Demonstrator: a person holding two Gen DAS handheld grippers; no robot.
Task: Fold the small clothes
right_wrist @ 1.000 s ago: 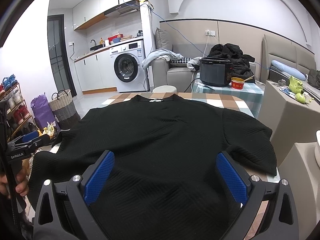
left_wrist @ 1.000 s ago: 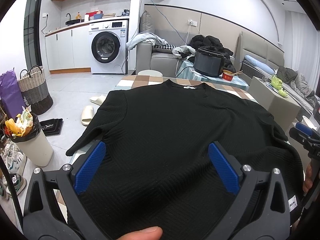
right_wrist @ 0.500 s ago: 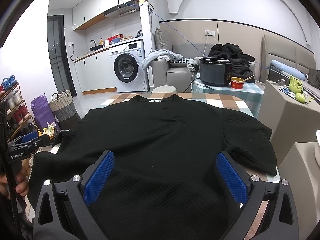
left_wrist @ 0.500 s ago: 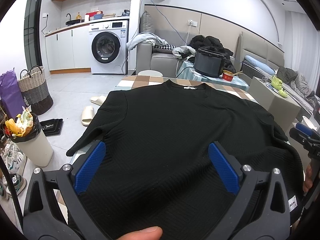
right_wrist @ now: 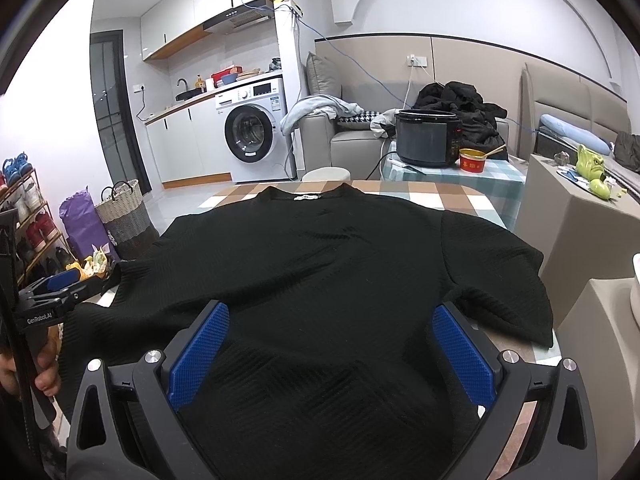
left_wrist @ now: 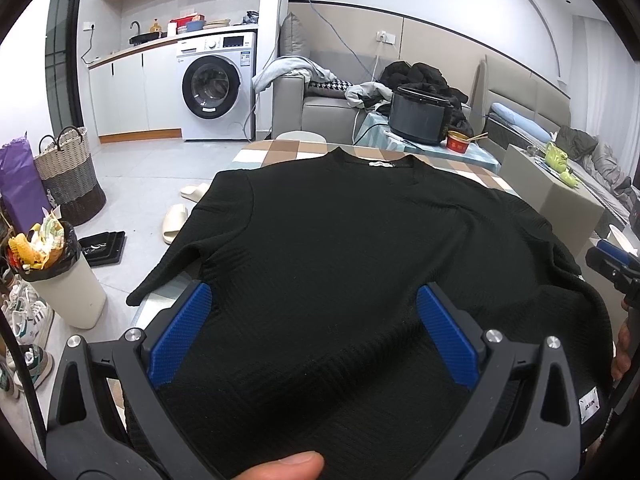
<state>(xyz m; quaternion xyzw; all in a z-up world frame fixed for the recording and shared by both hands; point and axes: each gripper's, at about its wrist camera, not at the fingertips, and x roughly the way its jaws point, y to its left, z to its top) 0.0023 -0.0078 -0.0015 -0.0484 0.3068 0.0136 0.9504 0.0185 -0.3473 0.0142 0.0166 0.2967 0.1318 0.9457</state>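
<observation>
A black short-sleeved knit top [left_wrist: 340, 240] lies flat on the checked table [left_wrist: 280, 150], collar at the far end; it also shows in the right wrist view [right_wrist: 320, 264]. My left gripper [left_wrist: 314, 300] is open, its blue pads [left_wrist: 180, 332] wide apart above the near hem, left of centre. My right gripper [right_wrist: 332, 320] is open too, pads [right_wrist: 460, 352] spread over the hem's right part. Neither holds cloth. Each gripper shows at the edge of the other's view: the right one [left_wrist: 612, 260], the left one [right_wrist: 56, 288].
A white bin [left_wrist: 60, 280] and slippers [left_wrist: 174, 224] are on the floor at the left. A woven basket [left_wrist: 68, 176], washing machine [left_wrist: 216, 88], sofa [left_wrist: 328, 108], black cooker [right_wrist: 426, 140] and red bowl [right_wrist: 472, 160] lie beyond. Beige boxes [right_wrist: 572, 224] stand to the right.
</observation>
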